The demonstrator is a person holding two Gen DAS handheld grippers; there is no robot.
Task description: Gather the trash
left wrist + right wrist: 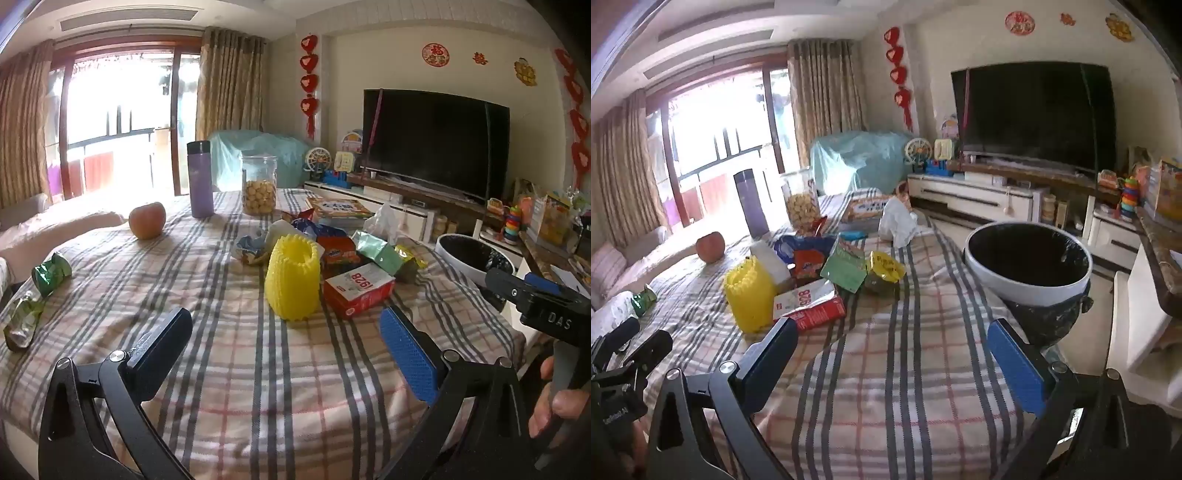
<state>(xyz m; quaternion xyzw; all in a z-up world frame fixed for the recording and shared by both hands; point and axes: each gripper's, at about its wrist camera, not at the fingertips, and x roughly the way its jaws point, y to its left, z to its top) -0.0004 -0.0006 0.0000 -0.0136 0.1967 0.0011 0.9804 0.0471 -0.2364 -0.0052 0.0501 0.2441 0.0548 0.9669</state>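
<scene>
Left wrist view: left gripper [286, 341] hangs over the near part of the table [229, 369], fingers [408, 356] spread wide, nothing between them. Just ahead stands a yellow foam sleeve [293, 281]; a red carton [357, 291] touches its right side. Behind these, a heap of snack wrappers [332, 240]. Two green wrappers [50, 272] lie near the left edge. Apple [147, 220], purple flask [200, 179] and cookie jar [259, 184] toward the far edge.

Right wrist view: right gripper [892, 360] likewise has its fingers [1015, 363] apart and empty. Trash bin [1027, 286], black-lined, stands off the table's right edge. The wrappers lie left of centre.
</scene>
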